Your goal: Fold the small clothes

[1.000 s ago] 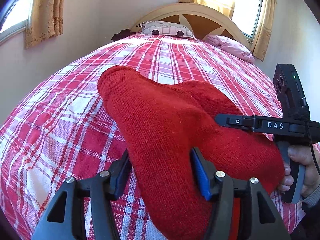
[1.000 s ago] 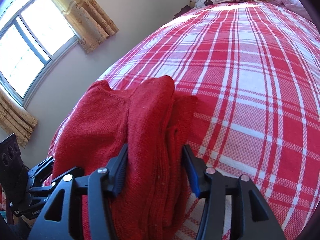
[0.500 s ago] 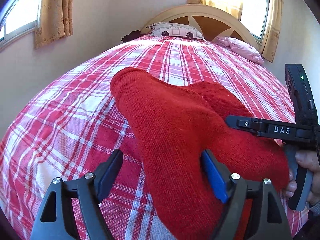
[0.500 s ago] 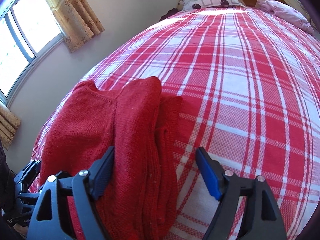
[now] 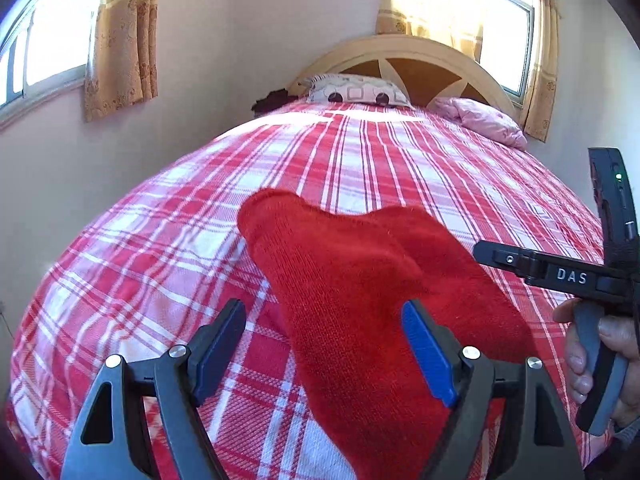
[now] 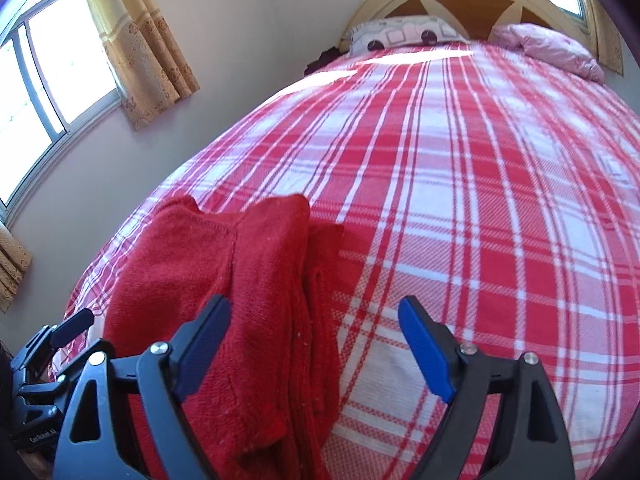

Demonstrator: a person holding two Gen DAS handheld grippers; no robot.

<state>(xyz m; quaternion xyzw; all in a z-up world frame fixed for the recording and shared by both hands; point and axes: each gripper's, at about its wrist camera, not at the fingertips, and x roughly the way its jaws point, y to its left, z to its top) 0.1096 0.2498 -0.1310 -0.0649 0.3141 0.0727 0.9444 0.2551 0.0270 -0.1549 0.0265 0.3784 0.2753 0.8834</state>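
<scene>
garment: you have one red knit sweater (image 5: 360, 300), small, of plain colour all over.
state: folded into a thick bundle; in your right wrist view you see several layers stacked at its right edge (image 6: 312, 320), and a seam running down the top layer.
pose: lying flat, with two rounded corners pointing toward the headboard.
place: on the bed's red-and-white checked cover, near the foot end and toward the window side.
</scene>
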